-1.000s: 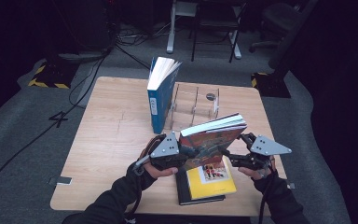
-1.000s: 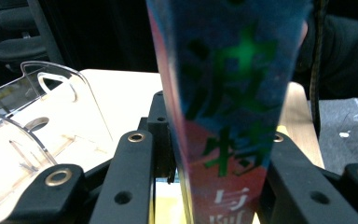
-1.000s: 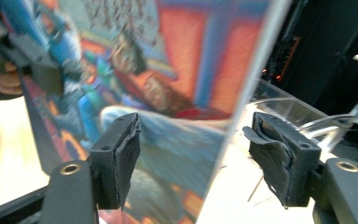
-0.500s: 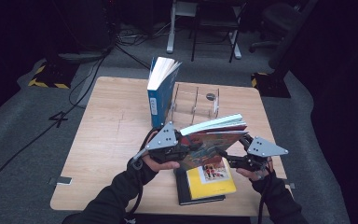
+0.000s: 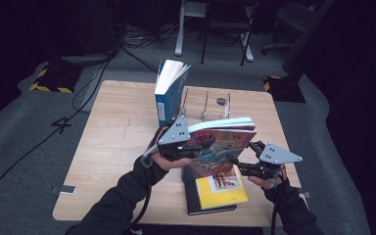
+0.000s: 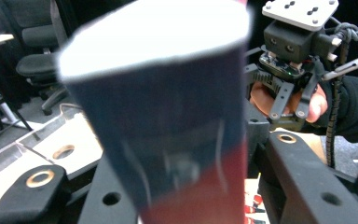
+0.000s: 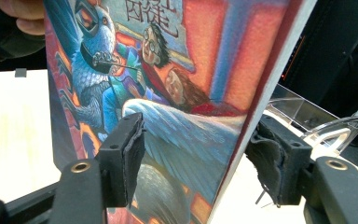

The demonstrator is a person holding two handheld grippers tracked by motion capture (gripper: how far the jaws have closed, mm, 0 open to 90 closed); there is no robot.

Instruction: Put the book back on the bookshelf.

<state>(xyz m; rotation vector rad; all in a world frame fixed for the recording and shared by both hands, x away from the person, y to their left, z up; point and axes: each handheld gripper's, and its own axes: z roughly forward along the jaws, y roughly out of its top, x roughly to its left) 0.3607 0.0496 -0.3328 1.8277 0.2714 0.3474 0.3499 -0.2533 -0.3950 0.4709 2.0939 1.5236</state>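
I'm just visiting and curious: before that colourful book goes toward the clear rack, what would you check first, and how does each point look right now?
1. Right gripper on the illustrated book: ok, its pads press on cover and back in the right gripper view.
2. Left gripper grip: cannot tell; the book's spine sits between its jaws, which have just been opening.
3. Book lifted off the yellow book: ok.
4. Clear rack slots free: ok, apparently.
5. Blue book standing steady beside the rack: ok, upright, pages fanned.

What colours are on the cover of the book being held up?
The book has an illustrated cover: orange-red background, blue feathered creature and two riders. Best in the right gripper view.
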